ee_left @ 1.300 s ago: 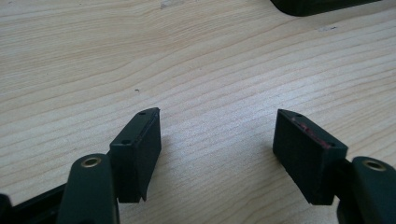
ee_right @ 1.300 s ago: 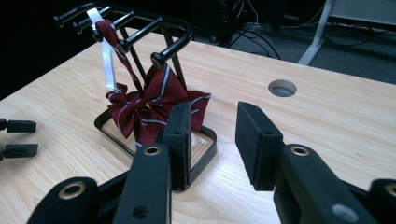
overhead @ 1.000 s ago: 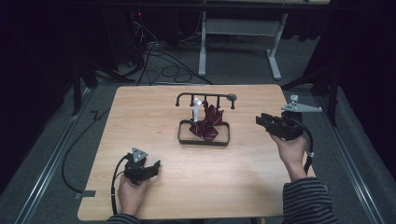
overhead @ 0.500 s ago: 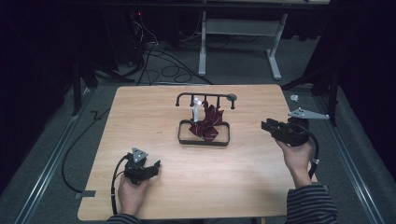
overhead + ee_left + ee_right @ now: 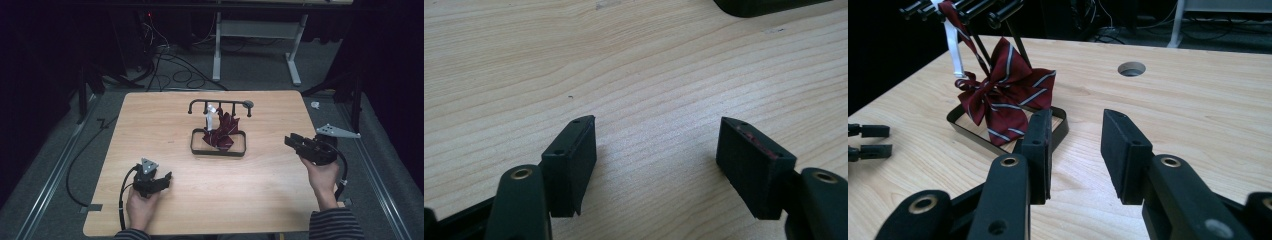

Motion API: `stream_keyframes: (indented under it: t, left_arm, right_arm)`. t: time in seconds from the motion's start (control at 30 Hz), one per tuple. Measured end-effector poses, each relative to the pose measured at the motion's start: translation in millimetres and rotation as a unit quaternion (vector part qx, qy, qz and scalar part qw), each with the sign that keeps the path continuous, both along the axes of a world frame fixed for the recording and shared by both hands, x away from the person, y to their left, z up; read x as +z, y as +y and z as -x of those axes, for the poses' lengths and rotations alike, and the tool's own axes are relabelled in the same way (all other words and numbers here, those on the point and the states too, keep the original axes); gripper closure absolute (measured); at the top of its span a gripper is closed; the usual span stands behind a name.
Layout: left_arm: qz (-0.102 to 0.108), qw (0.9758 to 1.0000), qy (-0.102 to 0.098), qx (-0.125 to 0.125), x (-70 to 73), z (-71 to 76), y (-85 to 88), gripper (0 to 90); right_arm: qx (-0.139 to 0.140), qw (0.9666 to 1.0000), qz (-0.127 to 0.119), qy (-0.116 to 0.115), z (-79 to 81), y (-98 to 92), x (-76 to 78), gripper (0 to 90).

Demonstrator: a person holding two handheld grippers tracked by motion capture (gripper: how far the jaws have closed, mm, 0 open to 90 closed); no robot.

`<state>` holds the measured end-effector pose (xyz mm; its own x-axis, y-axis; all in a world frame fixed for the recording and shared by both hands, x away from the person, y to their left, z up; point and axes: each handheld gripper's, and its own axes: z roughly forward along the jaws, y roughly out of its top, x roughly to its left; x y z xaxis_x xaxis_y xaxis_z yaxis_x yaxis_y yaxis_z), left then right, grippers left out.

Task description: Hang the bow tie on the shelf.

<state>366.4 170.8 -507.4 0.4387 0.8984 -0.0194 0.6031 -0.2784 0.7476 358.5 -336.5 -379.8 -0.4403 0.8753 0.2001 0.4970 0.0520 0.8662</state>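
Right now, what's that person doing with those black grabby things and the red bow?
A person holds a tool in each hand at a wooden table. The right tool points toward a dark red striped bow tie hanging on a black stand; its jaws are open with nothing between them. The left tool rests open near the table's front. Nothing is grabbed yet.

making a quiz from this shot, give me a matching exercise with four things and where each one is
Things:
1. bow tie
2. left gripper
3. right gripper
4. round hole

Places:
A. cut into the table top
B. hanging from the black stand
C. near the table's right edge, jaws open toward the stand
D. low over the table's near left part, jaws open

Pairs: 1-B, 2-D, 3-C, 4-A
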Motion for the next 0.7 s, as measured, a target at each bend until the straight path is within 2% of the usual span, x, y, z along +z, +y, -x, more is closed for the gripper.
stream_keyframes:
  t: [0.33, 0.7]
  left_arm:
    - [-0.001, 1.0, 0.0, 0.0, 0.0, 0.0, 0.0, 32.9]
    - [-0.001, 1.0, 0.0, 0.0, 0.1, 0.1, 0.0, 33.1]
  right_arm:
    - [-0.007, 0.9999, -0.01, 0.01, 11.6, -7.1, -20.8, 67.0]
    - [-0.002, 0.9998, -0.012, 0.015, 14.5, -3.8, -35.3, 66.9]
